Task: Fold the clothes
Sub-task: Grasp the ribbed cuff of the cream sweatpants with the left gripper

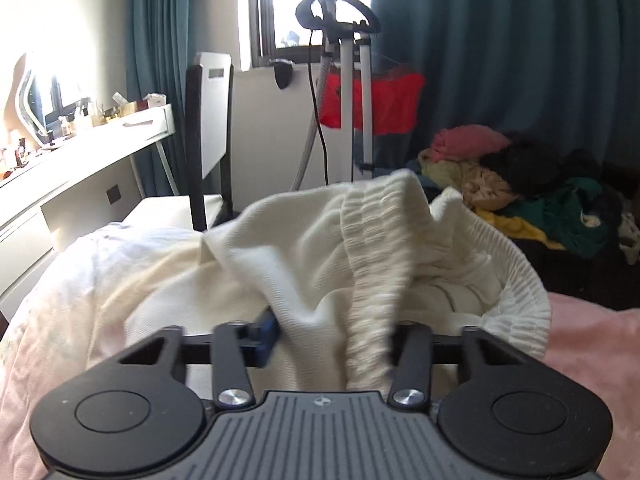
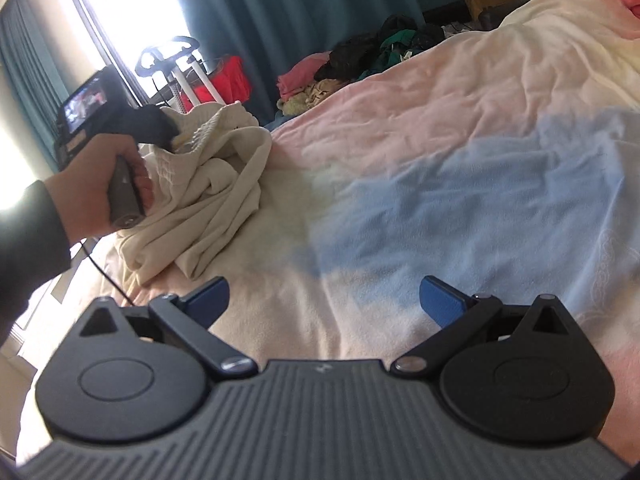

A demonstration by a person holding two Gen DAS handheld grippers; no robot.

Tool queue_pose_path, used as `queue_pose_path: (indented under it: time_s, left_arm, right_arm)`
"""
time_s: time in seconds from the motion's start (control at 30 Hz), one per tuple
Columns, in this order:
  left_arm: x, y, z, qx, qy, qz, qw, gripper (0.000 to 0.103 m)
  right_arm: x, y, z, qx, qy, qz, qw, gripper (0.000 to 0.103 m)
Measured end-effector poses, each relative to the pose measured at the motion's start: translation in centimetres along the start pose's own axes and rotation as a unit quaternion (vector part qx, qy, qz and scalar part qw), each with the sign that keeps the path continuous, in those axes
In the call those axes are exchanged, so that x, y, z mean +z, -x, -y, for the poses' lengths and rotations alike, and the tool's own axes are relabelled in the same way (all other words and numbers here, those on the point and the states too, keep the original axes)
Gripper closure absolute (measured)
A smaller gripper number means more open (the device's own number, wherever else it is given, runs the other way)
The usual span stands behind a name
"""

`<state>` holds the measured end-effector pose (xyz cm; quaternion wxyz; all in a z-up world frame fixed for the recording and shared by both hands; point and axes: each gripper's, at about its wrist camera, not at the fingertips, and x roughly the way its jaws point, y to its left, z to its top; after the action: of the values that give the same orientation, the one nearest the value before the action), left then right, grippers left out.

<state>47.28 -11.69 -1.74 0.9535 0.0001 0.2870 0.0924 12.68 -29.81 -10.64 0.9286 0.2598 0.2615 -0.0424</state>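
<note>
A cream ribbed knit garment [image 1: 320,248] lies bunched on the bed, its elastic band draped between my left gripper's [image 1: 328,332] fingers. The left gripper is shut on this garment and lifts part of it; one blue pad [image 1: 266,330] shows, the other is hidden by cloth. In the right wrist view the same garment [image 2: 200,192] sits at the left, with the left gripper [image 2: 168,128] on its top, held by a hand. My right gripper [image 2: 324,300] is open and empty above the bedsheet [image 2: 440,184], to the right of the garment.
A pile of mixed clothes [image 1: 520,184] lies at the bed's far side. A garment steamer stand [image 1: 344,80] with a red cloth, a chair [image 1: 208,140] and a white desk [image 1: 80,160] stand by the window and teal curtains.
</note>
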Motion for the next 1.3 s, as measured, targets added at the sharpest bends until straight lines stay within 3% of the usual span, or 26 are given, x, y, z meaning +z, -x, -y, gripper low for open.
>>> queue_pose_path:
  time_s: [0.1,0.3,0.53,0.7,0.87,1.03,1.3]
  left_arm:
    - [0.1,3.6,-2.4,-0.007,0.001,0.028,0.9996,0.087]
    - [-1.3,14.1,-7.5,-0.043,-0.034,0.101,0.9934,0.089]
    - [-7.4,26.6,-16.5,-0.09,-0.038,0.134,0.9861,0.09]
    - [-12.2,32.2,-23.1,-0.107,-0.031,0.124,0.9861,0.09]
    - [-15.8,33.8,-26.5,-0.092,-0.088,0.106,0.9861,0.09]
    - [-18.9,32.5,-28.6,-0.068,-0.133,0.091,0.9846,0.089]
    - [-22.1,30.1,-30.7,-0.06,-0.092,0.066,0.9918,0.086]
  right_arm:
    - [0.0,0.5,-0.3,0.009,0.004,0.007,1.0,0.0]
    - [-0.2,2.5,-1.9,0.024,0.032,0.035,0.999,0.0]
    - [-1.4,4.5,-4.7,0.041,0.096,0.042,0.994,0.0]
    - [-2.6,6.5,-6.9,0.05,0.13,0.032,0.99,0.0]
    - [-4.1,9.7,-8.6,0.086,0.141,0.026,0.986,0.0]
    - [-5.5,11.0,-10.6,0.082,0.169,0.029,0.982,0.0]
    - [-7.5,7.6,-11.1,0.049,0.208,-0.007,0.977,0.0]
